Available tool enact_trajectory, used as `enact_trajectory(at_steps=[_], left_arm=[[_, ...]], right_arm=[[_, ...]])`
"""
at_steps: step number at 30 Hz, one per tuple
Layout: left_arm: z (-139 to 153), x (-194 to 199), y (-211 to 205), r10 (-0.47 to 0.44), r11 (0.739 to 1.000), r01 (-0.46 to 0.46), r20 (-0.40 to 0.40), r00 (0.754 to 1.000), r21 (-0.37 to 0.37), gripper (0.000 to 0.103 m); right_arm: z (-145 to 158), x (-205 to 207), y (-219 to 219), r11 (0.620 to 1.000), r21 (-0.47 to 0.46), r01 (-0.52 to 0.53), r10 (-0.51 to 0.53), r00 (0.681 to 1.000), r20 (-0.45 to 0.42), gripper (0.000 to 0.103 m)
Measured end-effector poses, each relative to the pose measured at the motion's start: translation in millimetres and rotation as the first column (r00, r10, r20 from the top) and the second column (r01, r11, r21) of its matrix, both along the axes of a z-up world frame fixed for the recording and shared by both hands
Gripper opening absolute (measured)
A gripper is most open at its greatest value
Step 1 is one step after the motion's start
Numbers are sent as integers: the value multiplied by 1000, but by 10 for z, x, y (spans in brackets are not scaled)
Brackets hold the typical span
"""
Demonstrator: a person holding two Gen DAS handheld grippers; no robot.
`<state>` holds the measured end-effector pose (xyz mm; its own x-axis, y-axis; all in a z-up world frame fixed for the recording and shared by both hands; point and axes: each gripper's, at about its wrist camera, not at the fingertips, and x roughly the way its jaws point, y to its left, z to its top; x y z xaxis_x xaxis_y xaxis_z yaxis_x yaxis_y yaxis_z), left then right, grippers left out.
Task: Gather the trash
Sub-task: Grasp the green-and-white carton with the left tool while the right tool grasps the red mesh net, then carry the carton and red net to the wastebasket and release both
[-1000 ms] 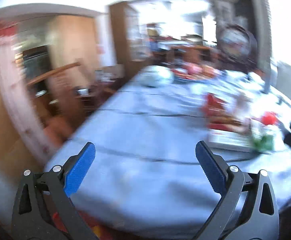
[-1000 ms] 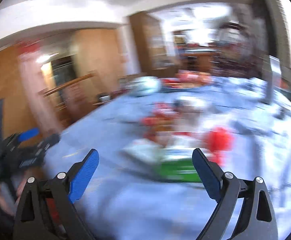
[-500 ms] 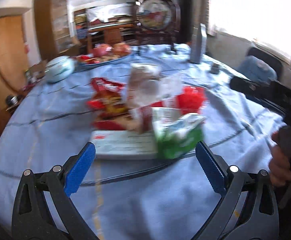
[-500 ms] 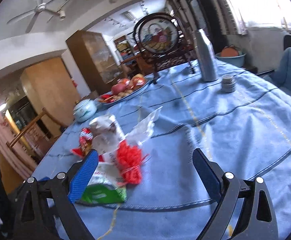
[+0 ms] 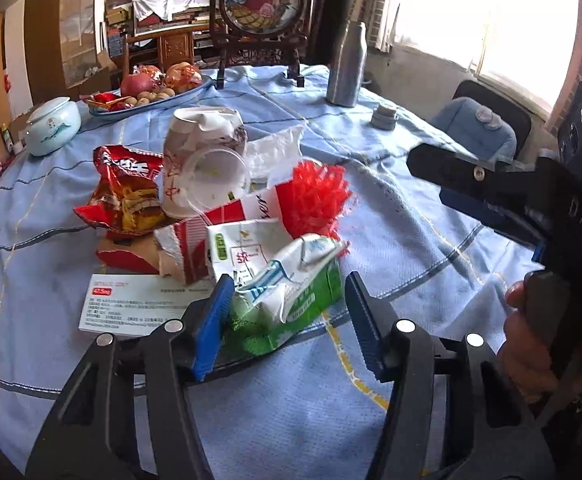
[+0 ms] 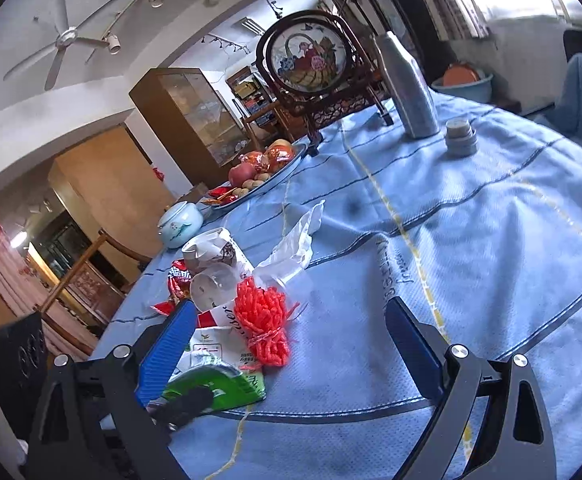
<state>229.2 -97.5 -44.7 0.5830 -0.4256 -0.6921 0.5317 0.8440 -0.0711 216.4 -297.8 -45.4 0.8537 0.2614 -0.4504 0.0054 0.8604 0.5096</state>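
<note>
Between the blue pads of the left gripper (image 5: 287, 320) sits the near end of a crumpled green-and-white carton (image 5: 291, 292); the jaws are spread, the left pad touching or nearly touching the carton's side, the right pad standing clear of it at 3 o'clock. Whether the carton is actually gripped cannot be told, but the gap says not.

At 9 o'clock from the carton a flat white box with small print (image 5: 131, 304) lies on the cloth. At 11 o'clock comes a torn red-and-white paper pack (image 5: 187, 240), and beyond it a red snack bag (image 5: 127, 192) and a crushed white paper cup (image 5: 203, 160) lying on its side, mouth toward the camera. At 1 o'clock a bunch of red plastic netting (image 5: 317, 196) rests against clear plastic wrap (image 5: 275, 152).

The right gripper (image 6: 291, 344) hovers with jaws wide apart and nothing between them; the netting (image 6: 265, 316) lies just ahead, toward its left pad, with the green carton (image 6: 215, 388) at 8 o'clock. From the left wrist view this gripper (image 5: 491, 196) shows at 3 o'clock, held by the right hand (image 5: 527, 344).

All of it rests on a round table under a blue tablecloth (image 5: 391, 240). Far off at 12 o'clock stand a metal bottle (image 5: 347, 64), its cap (image 5: 383, 116) beside it, a fruit platter (image 5: 151, 88), a lidded ceramic jar (image 5: 51, 124) and a round painted screen (image 5: 261, 4).
</note>
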Motion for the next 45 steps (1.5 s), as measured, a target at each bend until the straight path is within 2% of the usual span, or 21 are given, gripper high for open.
enact_trajectory(at_steps=[3,4,5,6,8,13,19,22,24,27,30,31,32,34,38,41,45], left_arm=[[-3,-25,-34,-7,1000,7,0,1000,10,57],[2,-25,-28,-7,1000,7,-7,1000,-2,54],[7,-25,-24,-5,1000,5,-6,1000,-7,31],[14,-22,-16,-8,1000,8,-10,1000,-9,23],[77,-44,67,10,999,-11,-6,1000,-40,22],[373,-168,447,101,990,-94,61,993,-104,22],[650,-345,1044,250,962,-230,139,958,-149,22],[644,-397,1365,322,940,-299,134,937,-163,22],[611,-415,1531,355,927,-332,118,927,-176,22],[563,-417,1774,405,904,-382,94,910,-193,22],[547,-450,1970,436,885,-412,79,896,-215,22],[546,-466,2032,448,879,-423,80,891,-219,22],[542,-480,2060,454,877,-428,81,888,-220,22],[539,-491,2140,466,870,-440,79,881,-222,22],[492,-497,2211,477,862,-453,63,877,-227,22],[431,-500,2210,473,860,-452,38,880,-237,22],[392,-585,2245,488,852,-469,30,872,-233,22]], right_arm=[[-19,6,-22,1000,22,-2,2,1000,-7,94],[-20,6,-24,1000,25,-1,1,1000,-8,94],[-26,7,-26,1000,28,-2,2,1000,-10,94],[-29,8,-25,1000,30,-3,3,1000,-11,94],[-29,7,-21,999,32,-3,4,1000,-15,94],[-28,-2,-2,1000,22,-3,4,1000,-15,94],[-8,25,148,998,-62,-30,27,998,-56,93],[11,106,354,982,-175,-67,49,994,-101,81],[4,200,465,972,-214,-96,68,988,-136,75],[-48,400,572,967,-208,-144,102,974,-200,70],[-115,571,604,969,-199,-148,98,965,-243,60],[-144,630,597,971,-181,-155,104,959,-263,47],[-161,666,581,974,-156,-164,117,955,-273,22],[-140,629,534,982,-106,-156,126,961,-245,23],[146,316,590,980,-153,-129,112,987,-114,23],[291,127,687,973,-170,-154,145,988,-61,24],[375,13,868,962,-170,-214,210,977,-38,24]])
